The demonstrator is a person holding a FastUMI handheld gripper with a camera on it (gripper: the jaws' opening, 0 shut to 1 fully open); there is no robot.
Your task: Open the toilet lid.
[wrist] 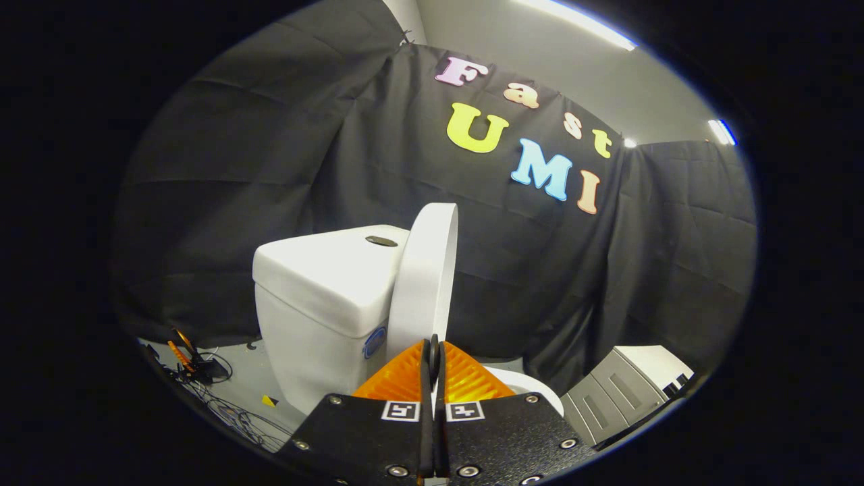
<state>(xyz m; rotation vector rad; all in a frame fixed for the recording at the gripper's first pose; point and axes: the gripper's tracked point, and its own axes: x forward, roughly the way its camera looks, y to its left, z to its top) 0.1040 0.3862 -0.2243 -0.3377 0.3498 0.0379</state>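
Note:
A white toilet stands just ahead of the fingers. Its lid (425, 277) is raised upright, seen edge-on, leaning back against the white tank (324, 283). A dark flush button (381, 241) sits on top of the tank. Part of the white bowl rim (526, 385) shows beyond the right finger. My gripper (434, 351) is shut, its fingertips pressed together with nothing between them. The tips lie just in front of the lower edge of the lid, and I cannot tell whether they touch it.
Black cloth walls close in the booth behind and beside the toilet. A tangle of cables and a small orange and black device (196, 364) lie on the grey floor left of the tank. A grey and white cabinet (628, 391) stands at the right.

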